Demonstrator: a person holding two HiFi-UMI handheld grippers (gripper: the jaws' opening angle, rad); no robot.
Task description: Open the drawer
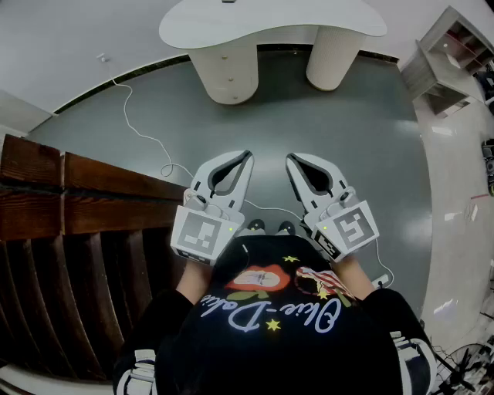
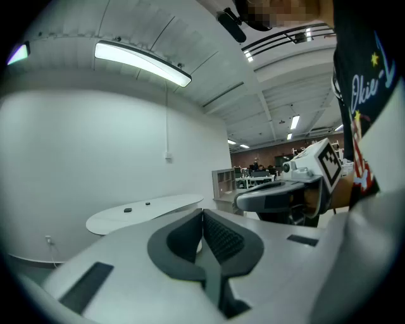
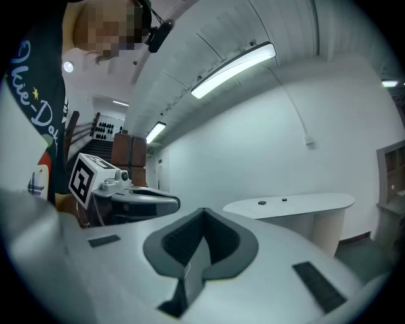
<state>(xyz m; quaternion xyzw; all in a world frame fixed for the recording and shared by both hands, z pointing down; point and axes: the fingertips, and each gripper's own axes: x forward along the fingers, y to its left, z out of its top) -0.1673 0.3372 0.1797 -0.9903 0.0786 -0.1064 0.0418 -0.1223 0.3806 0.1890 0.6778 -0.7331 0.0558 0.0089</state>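
Observation:
A white curved table (image 1: 270, 19) stands far ahead on two rounded pedestals. The left pedestal (image 1: 230, 69) carries small knobs down its front, which look like drawer fronts. Both grippers are held close to the person's chest, well short of the table, pointing toward it. My left gripper (image 1: 247, 156) is shut with nothing between its pads; in its own view its tips (image 2: 202, 212) meet. My right gripper (image 1: 290, 159) is likewise shut and empty, tips (image 3: 202, 211) together. Each gripper shows in the other's view: the right gripper (image 2: 278, 196) and the left gripper (image 3: 136, 202). The table (image 2: 145, 209) also shows beyond the jaws.
Dark wooden stairs with a rail (image 1: 77, 200) rise at the left. A white cable (image 1: 139, 131) runs across the grey floor between me and the table. A white shelf unit (image 1: 448, 62) stands at the far right. The person's dark printed shirt (image 1: 270, 308) fills the bottom.

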